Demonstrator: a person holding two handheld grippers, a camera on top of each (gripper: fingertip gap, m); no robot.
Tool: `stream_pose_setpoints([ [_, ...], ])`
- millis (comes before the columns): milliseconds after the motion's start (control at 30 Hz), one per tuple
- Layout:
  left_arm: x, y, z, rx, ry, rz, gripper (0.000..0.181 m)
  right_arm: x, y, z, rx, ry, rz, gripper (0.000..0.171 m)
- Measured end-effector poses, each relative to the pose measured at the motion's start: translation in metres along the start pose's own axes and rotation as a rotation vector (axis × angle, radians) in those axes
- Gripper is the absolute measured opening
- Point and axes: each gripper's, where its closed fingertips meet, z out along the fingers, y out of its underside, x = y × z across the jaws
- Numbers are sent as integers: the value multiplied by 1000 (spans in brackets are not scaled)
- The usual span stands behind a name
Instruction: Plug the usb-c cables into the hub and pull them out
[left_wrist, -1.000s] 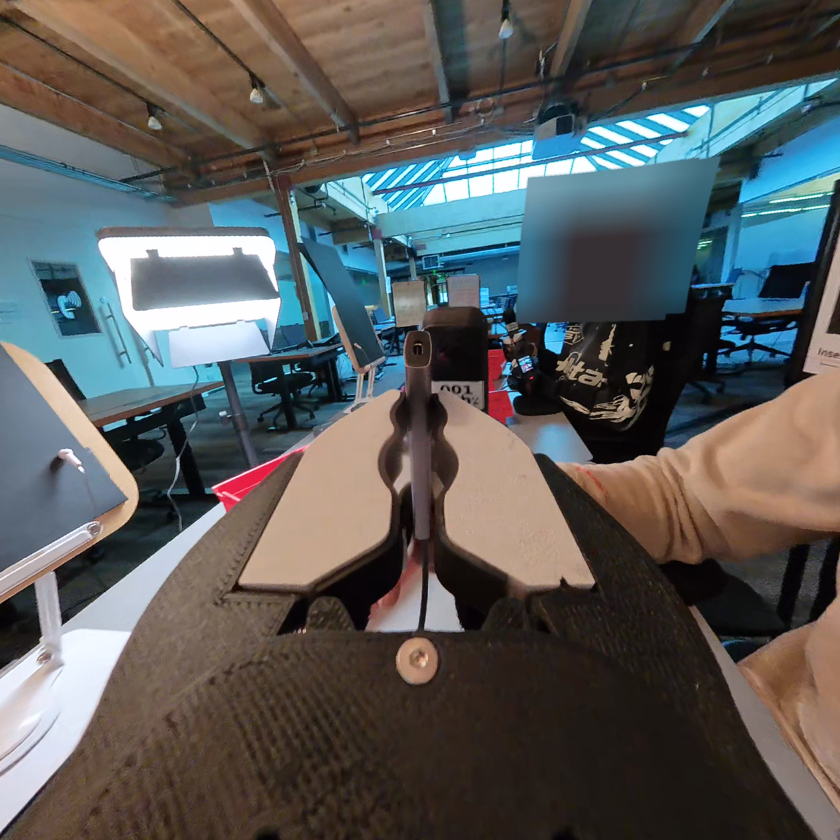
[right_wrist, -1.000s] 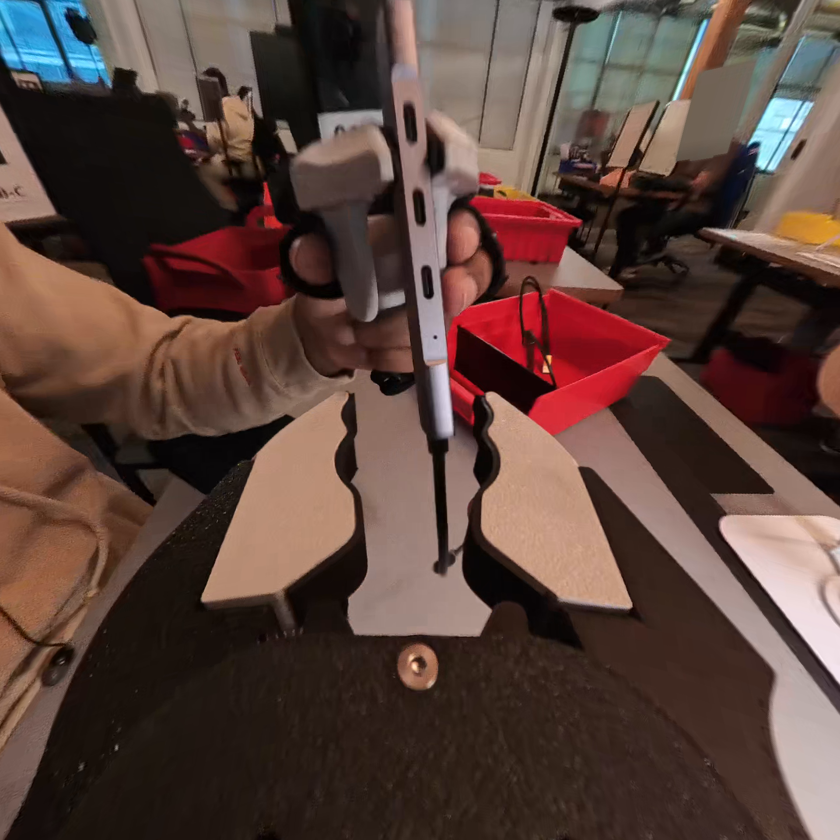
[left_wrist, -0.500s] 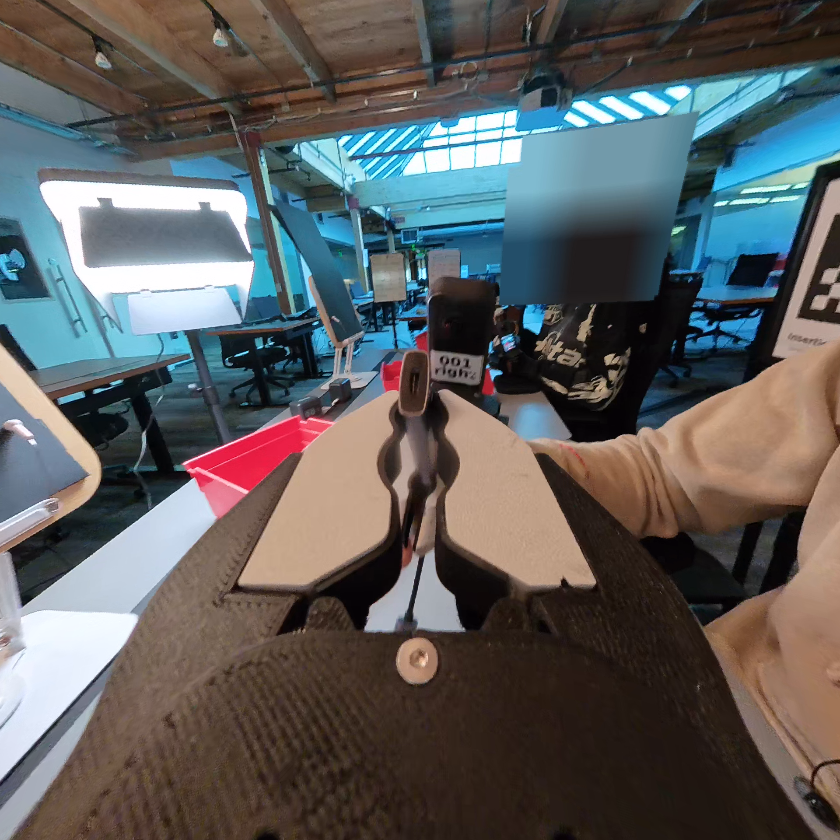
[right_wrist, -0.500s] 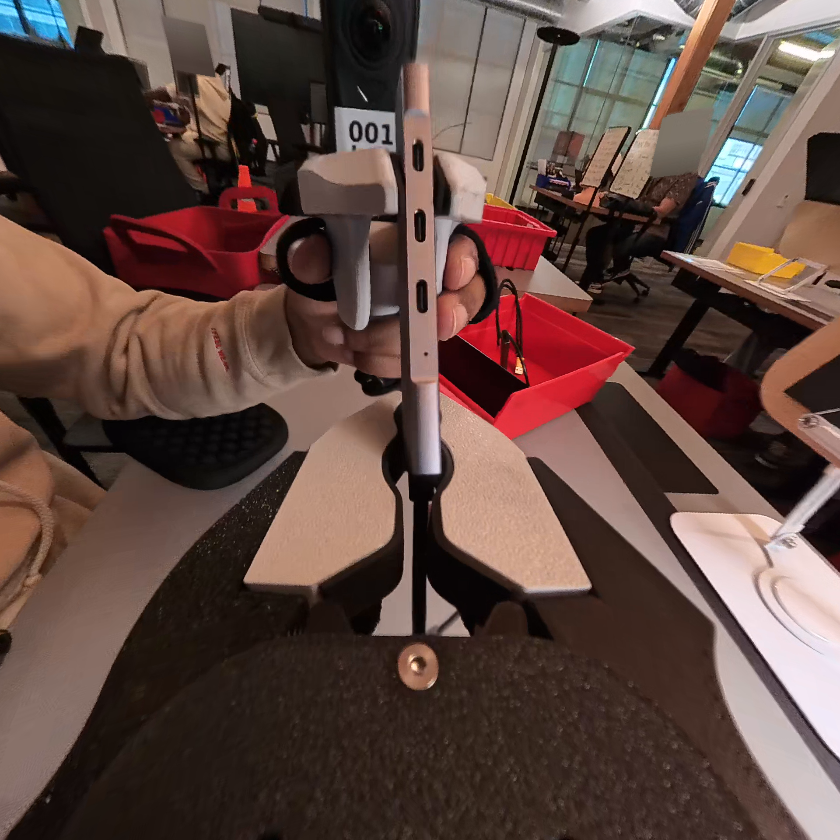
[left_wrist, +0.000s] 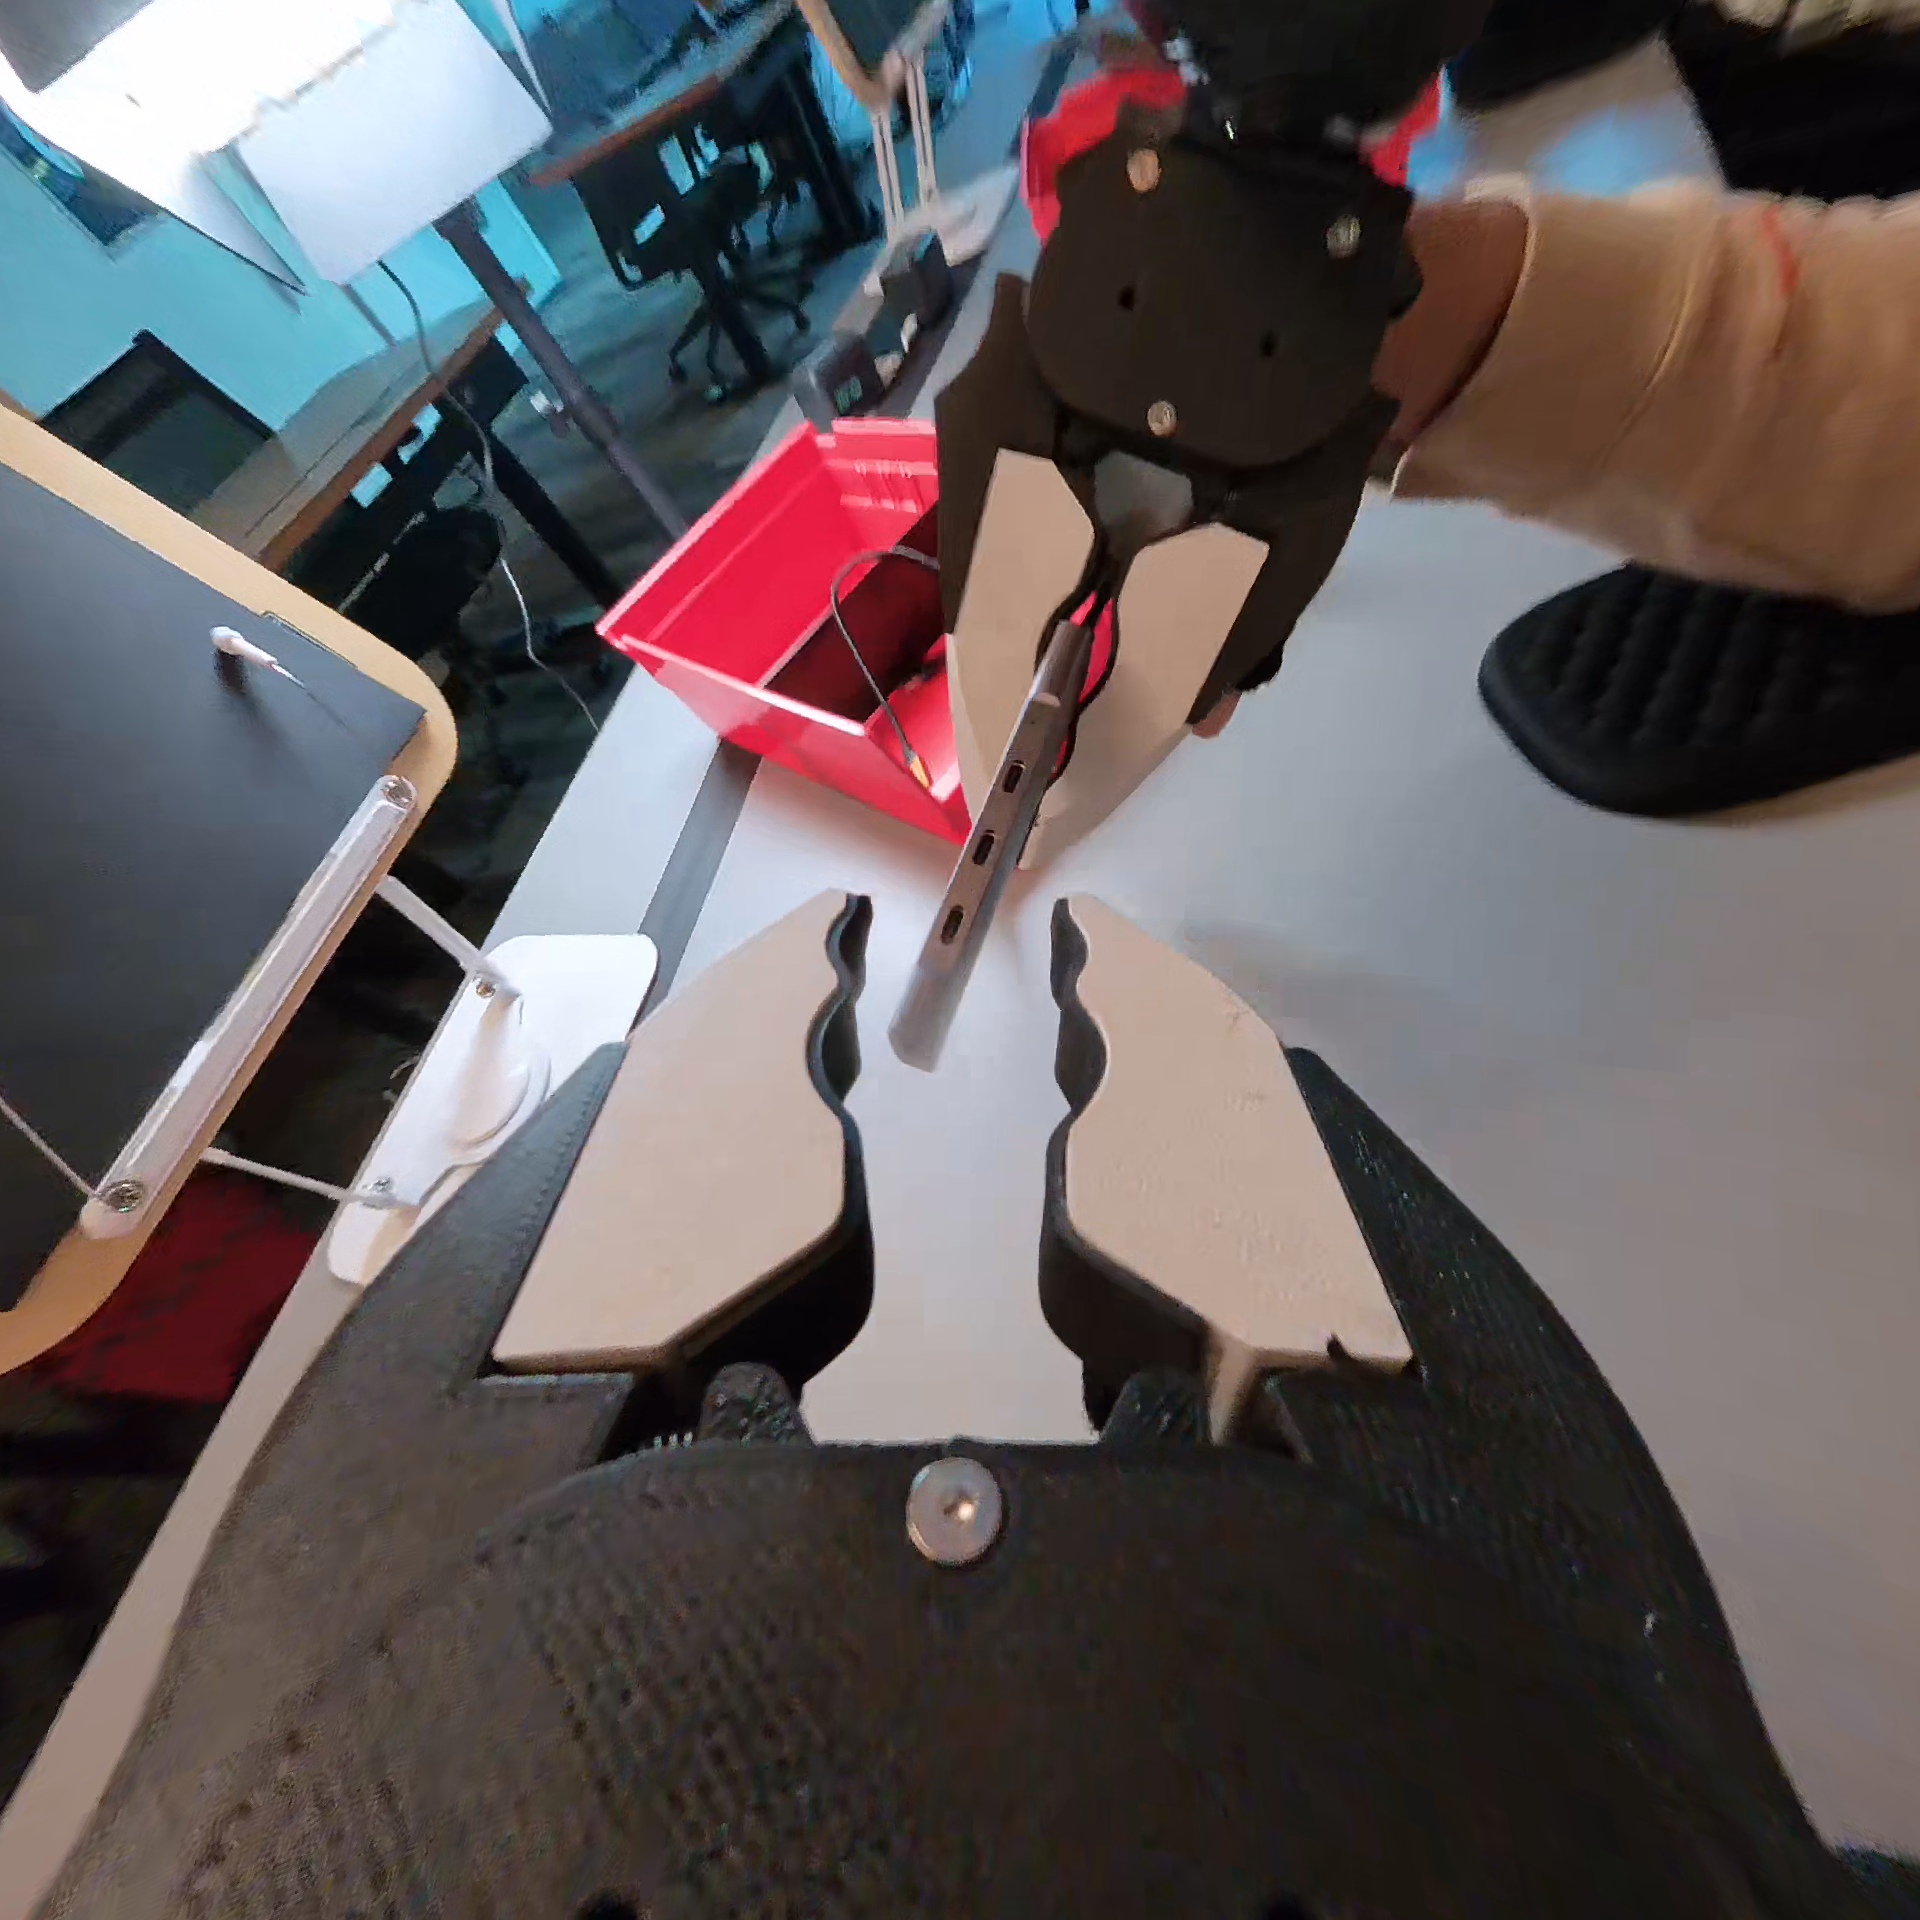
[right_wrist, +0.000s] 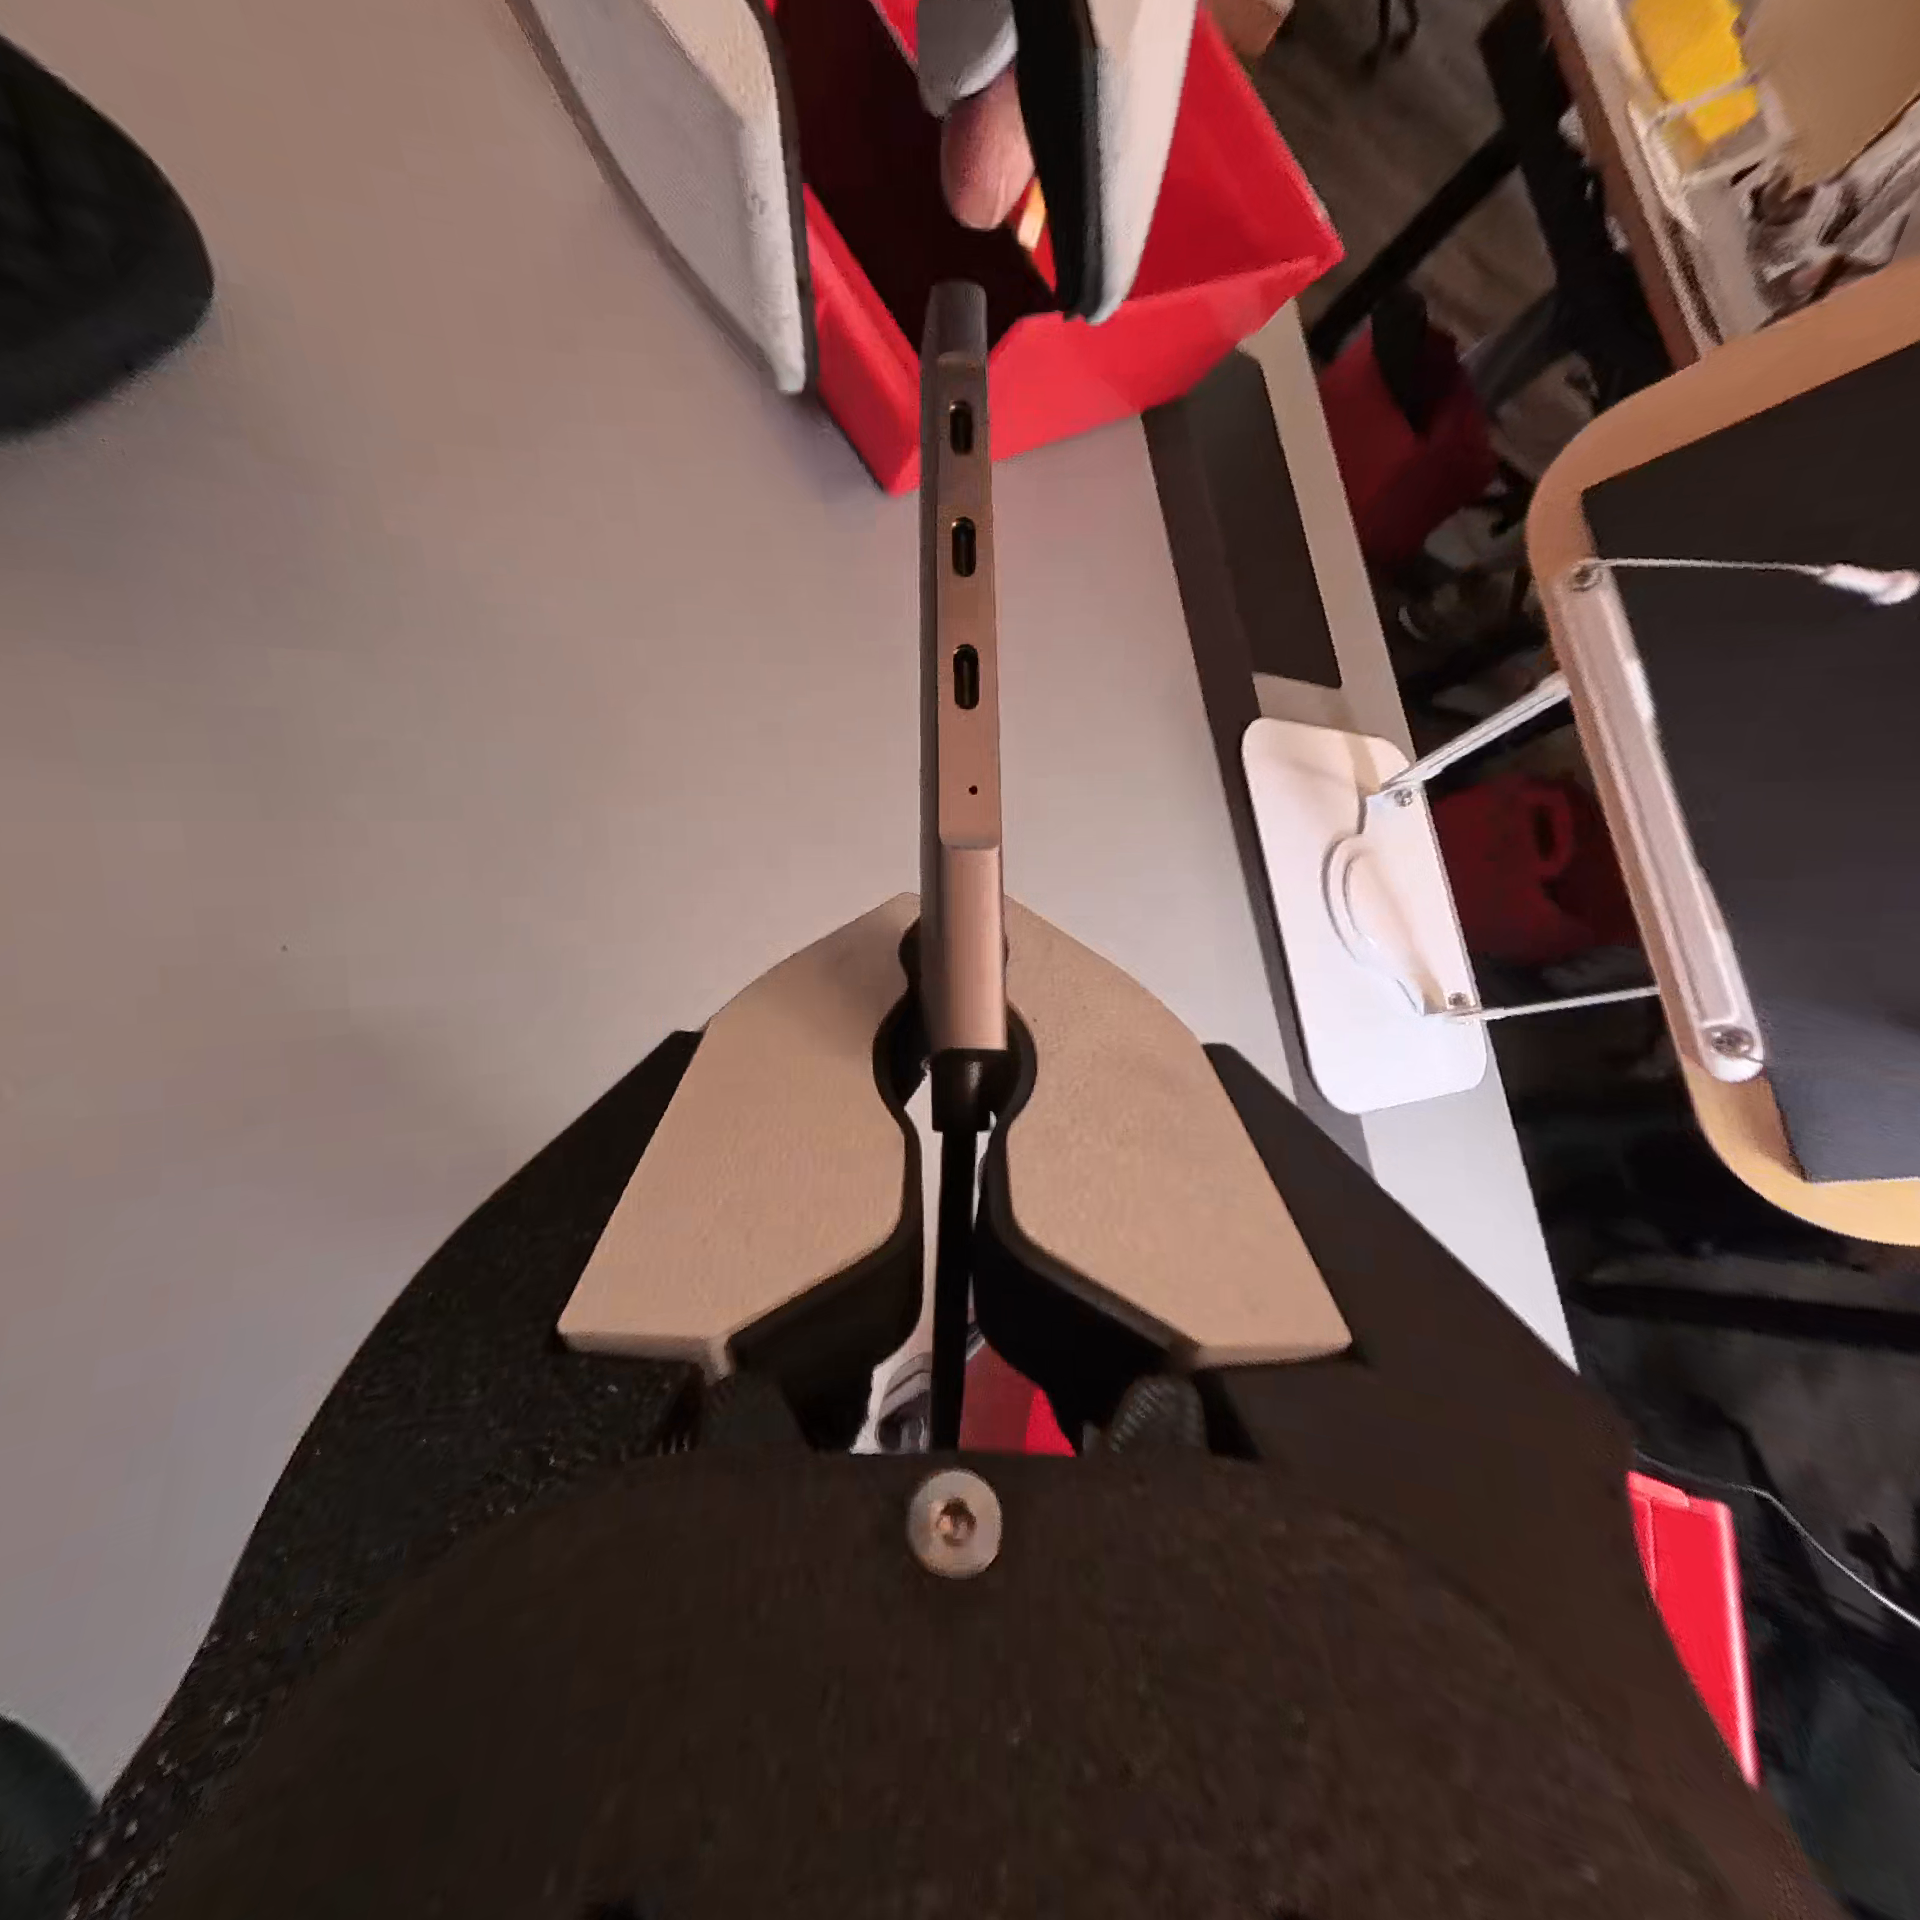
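The right gripper (right_wrist: 961, 997) is clamped on the near end of the hub (right_wrist: 964, 665), a slim grey bar that sticks out forward past its fingertips with three slot-shaped ports in a row along the upward edge. The hub's black cable (right_wrist: 954, 1288) runs back between the closed fingers toward the gripper body. The left gripper (left_wrist: 951, 940) has its fingers spread apart and grips nothing; in the left wrist view the free end of the hub (left_wrist: 971, 904) lies in the gap between its tips, and whether it touches either finger cannot be told. Across from it the right gripper (left_wrist: 1060, 748) points down toward the table, held by a hand in a beige sleeve (left_wrist: 1704, 384). Underneath is a pale grey table (right_wrist: 416, 727). A red bin (left_wrist: 769, 644) sits at the far left of the table with a thin black cable (left_wrist: 862, 623) inside. A black pad (left_wrist: 1704, 686) lies on the far right. A white stand base (right_wrist: 1351, 914) rests on the table edge, carrying a wood-edged dark panel (right_wrist: 1766, 810). Beyond are desks and office chairs.
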Motion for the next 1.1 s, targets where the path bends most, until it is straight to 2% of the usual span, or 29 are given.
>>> stream_pose_setpoints([
  [100,9,22,15,-139,12,74,35,-7,4,8,-53,-11,-35,5],
  [133,8,31,19,-188,-4,107,31,-11,3,10,-60,-22,-42,4],
  [167,7,38,23,-232,-25,143,18,-13,2,10,-63,-28,-47,5],
  [267,7,42,30,-250,-38,179,11,-6,7,9,-97,24,-66,6],
  [333,4,37,32,-209,-48,159,11,9,2,2,-53,104,-51,12],
  [400,-5,32,30,-141,-67,105,10,29,-13,-19,50,183,1,42],
  [433,-11,29,28,-93,-75,65,10,38,-24,-36,133,219,36,50],
  [533,-18,18,20,83,-24,-36,10,53,-50,-82,342,290,80,51],
  [600,-11,12,16,180,51,-57,9,52,-45,-86,316,280,71,56],
  [667,-7,16,20,168,79,-62,9,41,-34,-71,248,225,20,55],
  [767,5,15,29,165,122,-47,9,9,-26,-40,168,44,-6,51],
  [800,10,14,31,172,144,-44,9,7,-22,-30,132,43,-23,49],
  [833,14,13,33,171,154,-37,9,6,-19,-22,107,50,-38,43],
  [900,15,11,35,169,142,-17,9,-3,-14,-9,80,2,-42,16],
  [1000,13,5,30,189,134,-21,11,-3,-20,-13,117,-9,-45,13],
  [1033,6,1,27,201,93,-35,17,-1,-24,-17,133,-2,-47,11],
  [1100,-10,-5,18,233,7,-63,40,14,-29,-30,125,44,-58,10],
])
